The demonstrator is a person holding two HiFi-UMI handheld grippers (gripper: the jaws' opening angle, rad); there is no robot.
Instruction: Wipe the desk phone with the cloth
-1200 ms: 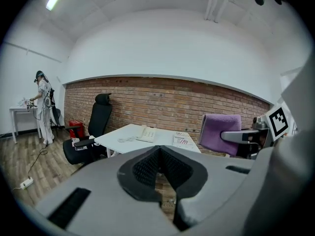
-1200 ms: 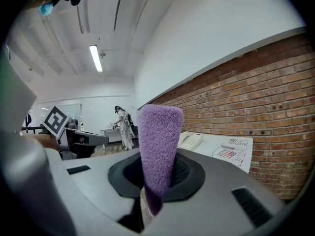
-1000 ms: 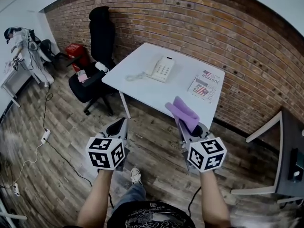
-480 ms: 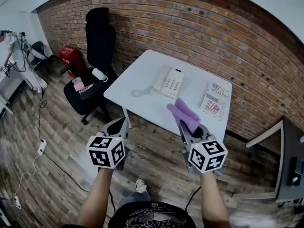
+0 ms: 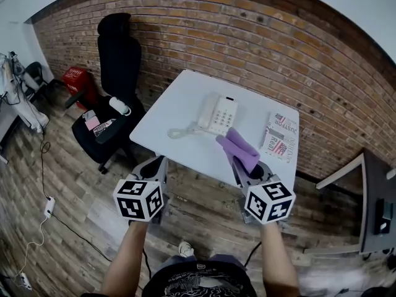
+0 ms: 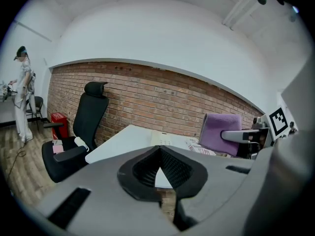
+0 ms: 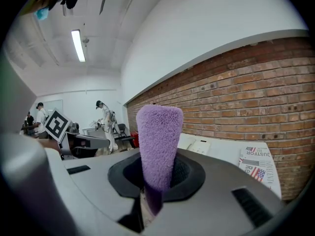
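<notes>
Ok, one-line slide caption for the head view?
Right tongs hold the purple cloth before the white table with the desk phone; left tongs shut, empty.

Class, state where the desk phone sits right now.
Head view: the desk phone sits on the white table, left of the newspaper, beyond the purple cloth.

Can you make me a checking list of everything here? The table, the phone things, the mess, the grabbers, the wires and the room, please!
Surface: white table, mostly bare.
Job's things: desk phone on the table; purple cloth not on it, held in the right gripper.
Clutter: magazine lying right of the phone.
Grippers: left gripper fingers together, empty; right gripper shut on the cloth; both short of the table.
Cables: phone cord curled on the table; power strip with its cable on the floor.
Surroundings: brick wall, black office chair, wooden floor.
</notes>
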